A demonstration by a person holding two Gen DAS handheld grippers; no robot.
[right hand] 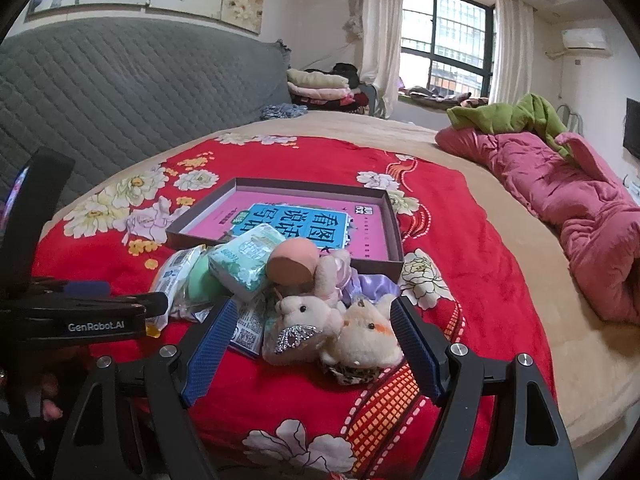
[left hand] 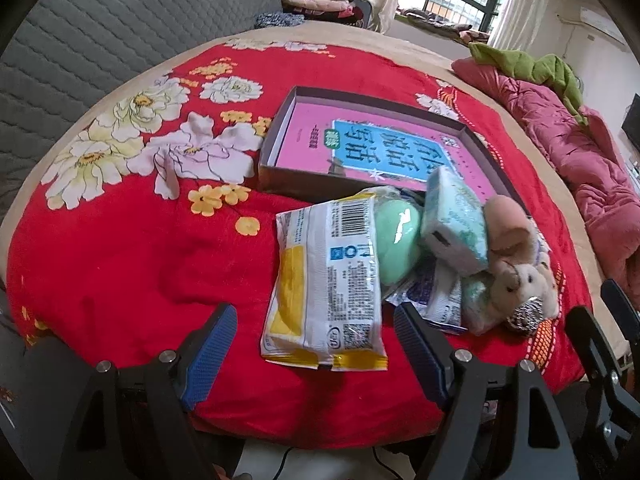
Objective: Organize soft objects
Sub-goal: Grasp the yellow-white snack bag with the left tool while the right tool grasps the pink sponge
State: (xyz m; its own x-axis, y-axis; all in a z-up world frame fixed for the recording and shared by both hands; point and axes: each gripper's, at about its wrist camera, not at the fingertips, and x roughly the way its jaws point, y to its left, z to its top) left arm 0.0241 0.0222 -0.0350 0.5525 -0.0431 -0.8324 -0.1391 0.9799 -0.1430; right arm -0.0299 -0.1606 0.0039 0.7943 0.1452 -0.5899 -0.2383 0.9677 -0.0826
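Note:
A pile of soft things lies on the red flowered blanket (left hand: 120,280), in front of a shallow brown box (left hand: 276,136) (right hand: 394,232) that holds a pink and blue book. My left gripper (left hand: 314,308) is open, its blue pads on either side of the near end of a yellow and white snack packet (left hand: 324,280). Behind the packet are a green soft egg (left hand: 396,240), a tissue pack (left hand: 456,220) (right hand: 244,260) and a pale plush rabbit (left hand: 516,268). My right gripper (right hand: 314,303) is open around two small plush toys (right hand: 300,332) (right hand: 368,340), without touching them.
A crumpled pink quilt (right hand: 580,216) with a green blanket (right hand: 520,116) lies along the bed's right side. A grey quilted headboard (right hand: 120,92) stands at the left. Folded clothes (right hand: 320,84) and a window are at the far end. A hand holds the left gripper body (right hand: 80,312).

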